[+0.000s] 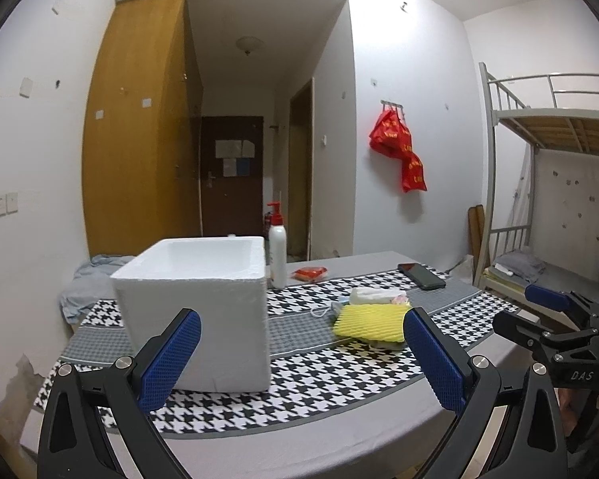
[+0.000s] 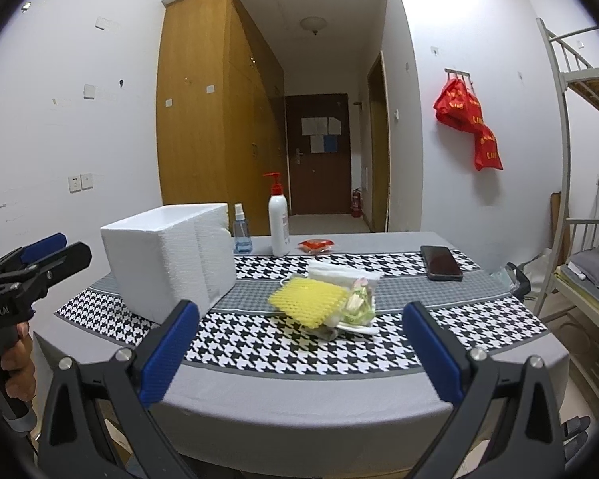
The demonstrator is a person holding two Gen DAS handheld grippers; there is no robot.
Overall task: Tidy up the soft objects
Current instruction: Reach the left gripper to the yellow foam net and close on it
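Here, left gripper (image 1: 301, 355) fingers spread wide, empty, right gripper (image 2: 299, 349) likewise, yellow foam net (image 2: 308, 298) on soft pile at frame centre, bench (image 2: 299, 399), white foam box (image 2: 167, 263) centre-left.

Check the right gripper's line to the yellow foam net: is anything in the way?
Nothing visible is. The right gripper is open, with only bare tablecloth between it and the yellow foam net. The foam box stands off to the left.
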